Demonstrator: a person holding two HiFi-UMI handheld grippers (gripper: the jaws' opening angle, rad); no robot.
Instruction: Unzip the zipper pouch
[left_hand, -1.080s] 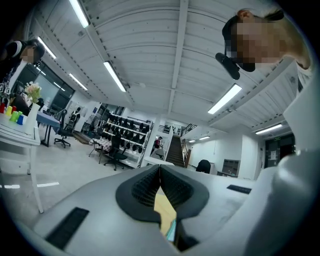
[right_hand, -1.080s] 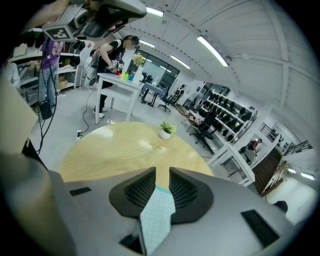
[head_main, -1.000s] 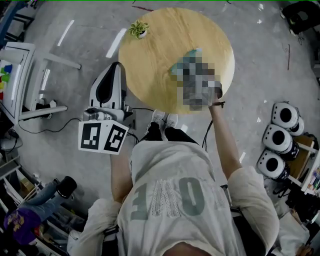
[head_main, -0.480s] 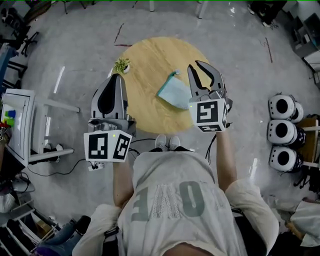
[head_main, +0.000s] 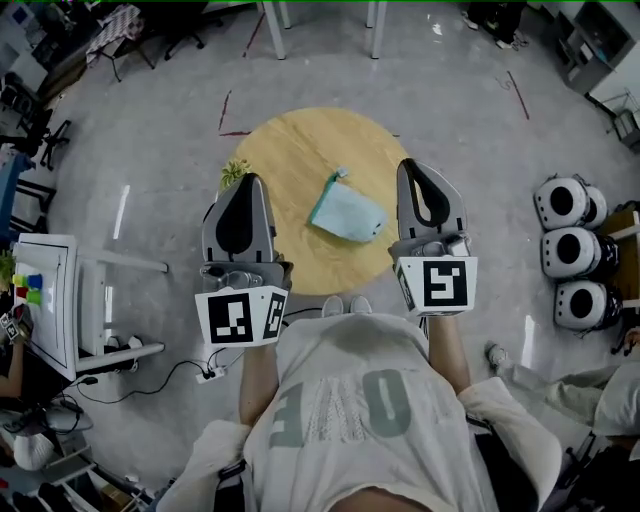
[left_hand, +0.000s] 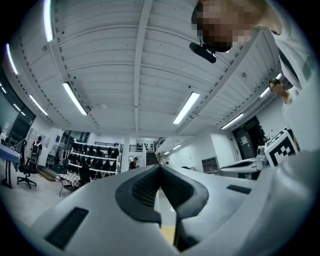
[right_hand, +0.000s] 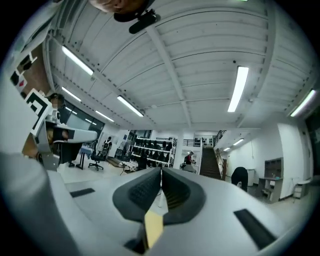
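Observation:
A light blue zipper pouch (head_main: 348, 212) lies on the round wooden table (head_main: 290, 150), its pull tab at the upper left end. Neither gripper touches it. My left gripper (head_main: 243, 180) is held high over the table's left edge, its jaws pressed together with nothing between them. My right gripper (head_main: 418, 164) hangs over the table's right edge, to the right of the pouch. Its jaws have just been closing and now meet on nothing. The left gripper view shows that gripper (left_hand: 160, 168) shut against ceiling and room. The right gripper view shows the same for the right gripper (right_hand: 160, 173).
A small potted plant (head_main: 233, 172) stands at the table's left rim. Three white round devices (head_main: 567, 254) sit on the floor at the right. A white desk (head_main: 60, 300) and a cable with a power strip (head_main: 208, 375) are at the left.
The right gripper has lifted off the pouch, risen to the table's right side and closed its jaws, which stood apart half a second ago. The left gripper also rose.

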